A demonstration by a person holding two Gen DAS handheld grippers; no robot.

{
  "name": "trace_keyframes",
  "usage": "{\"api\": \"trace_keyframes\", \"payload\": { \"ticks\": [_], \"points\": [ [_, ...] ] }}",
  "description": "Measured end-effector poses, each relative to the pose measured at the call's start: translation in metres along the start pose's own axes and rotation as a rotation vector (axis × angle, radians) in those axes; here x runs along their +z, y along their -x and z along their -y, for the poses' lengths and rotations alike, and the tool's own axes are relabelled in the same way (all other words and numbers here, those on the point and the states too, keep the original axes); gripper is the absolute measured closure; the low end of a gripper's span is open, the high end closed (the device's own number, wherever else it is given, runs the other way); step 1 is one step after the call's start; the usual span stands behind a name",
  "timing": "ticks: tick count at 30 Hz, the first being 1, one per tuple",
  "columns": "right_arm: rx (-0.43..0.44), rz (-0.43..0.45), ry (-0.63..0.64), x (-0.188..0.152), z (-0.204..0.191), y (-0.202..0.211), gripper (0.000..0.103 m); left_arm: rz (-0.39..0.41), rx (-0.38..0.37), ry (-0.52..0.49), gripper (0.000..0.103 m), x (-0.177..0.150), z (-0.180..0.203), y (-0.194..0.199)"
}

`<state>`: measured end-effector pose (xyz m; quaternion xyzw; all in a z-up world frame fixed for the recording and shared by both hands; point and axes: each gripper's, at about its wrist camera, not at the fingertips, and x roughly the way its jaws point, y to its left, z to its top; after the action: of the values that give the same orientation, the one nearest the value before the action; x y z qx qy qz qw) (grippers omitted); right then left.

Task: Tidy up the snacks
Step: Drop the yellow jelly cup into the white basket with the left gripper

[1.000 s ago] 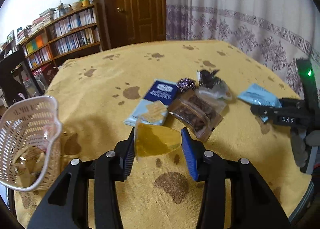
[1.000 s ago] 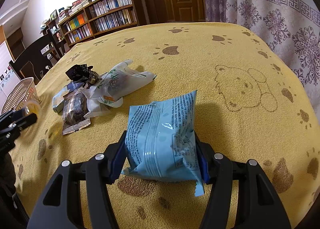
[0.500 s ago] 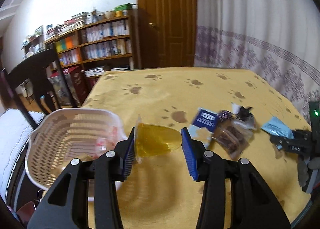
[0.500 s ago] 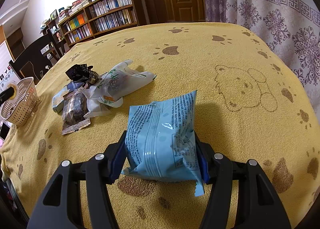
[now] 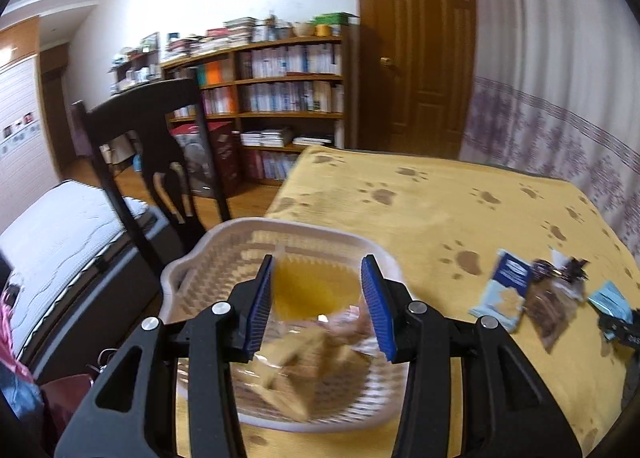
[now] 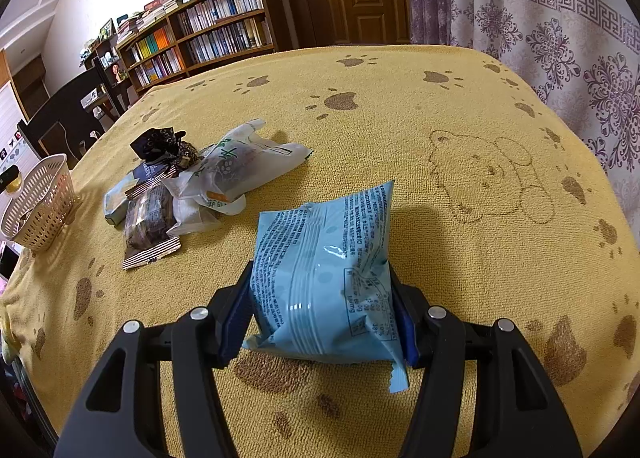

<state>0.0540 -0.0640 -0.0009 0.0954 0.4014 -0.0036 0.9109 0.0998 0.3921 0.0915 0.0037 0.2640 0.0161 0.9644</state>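
Your left gripper (image 5: 318,304) has swung from above the table to right over the basket (image 5: 180,278), which half a second ago sat lower left in its view and now fills the space under the fingers. It still carries the yellow jelly cup (image 5: 308,290): the cup sits between the blue pads (image 5: 260,306), touching the left one, though blur keeps you from telling whether the right pad presses it. Wrapped biscuits (image 5: 296,362) lie in the basket below the cup. Your right gripper (image 6: 324,318) has not moved; its jaws stay clamped on the blue packet (image 6: 324,274), held low over the yellow cloth (image 6: 460,130). From that view the basket (image 6: 40,202) stands at the table's far left edge, with the left gripper's tip showing just above its rim. Other snacks (image 6: 180,186) remain piled between basket and packet.
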Motion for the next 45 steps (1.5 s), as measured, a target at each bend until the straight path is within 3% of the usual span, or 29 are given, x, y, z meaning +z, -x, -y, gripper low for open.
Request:
{"api": "trace_keyframes", "payload": {
  "ticks": [1, 3, 8, 14, 27, 37, 45],
  "points": [
    [0.000, 0.000, 0.001, 0.000, 0.000, 0.000, 0.044, 0.001, 0.016, 0.009, 0.052, 0.001, -0.004, -0.001],
    [0.001, 0.000, 0.000, 0.000, 0.000, 0.000, 0.044, 0.011, 0.043, 0.040, 0.033, 0.001, -0.015, 0.001],
    [0.000, 0.000, 0.001, 0.000, 0.000, 0.000, 0.044, 0.019, 0.068, 0.077, 0.019, 0.001, -0.027, 0.002],
    [0.001, 0.000, 0.001, 0.000, 0.000, 0.000, 0.044, 0.022, 0.078, 0.052, 0.010, -0.002, -0.020, 0.003],
    [0.021, 0.015, -0.036, 0.002, 0.008, 0.004, 0.044, 0.033, 0.071, 0.024, 0.007, -0.001, -0.010, 0.013],
    [0.253, -0.008, -0.203, 0.003, 0.017, 0.016, 0.044, 0.065, 0.060, 0.032, 0.007, 0.002, -0.013, 0.029],
    [0.385, 0.081, -0.159, 0.013, -0.025, 0.060, 0.044, 0.084, 0.037, 0.076, 0.007, 0.005, -0.030, 0.042]
  ]
}}
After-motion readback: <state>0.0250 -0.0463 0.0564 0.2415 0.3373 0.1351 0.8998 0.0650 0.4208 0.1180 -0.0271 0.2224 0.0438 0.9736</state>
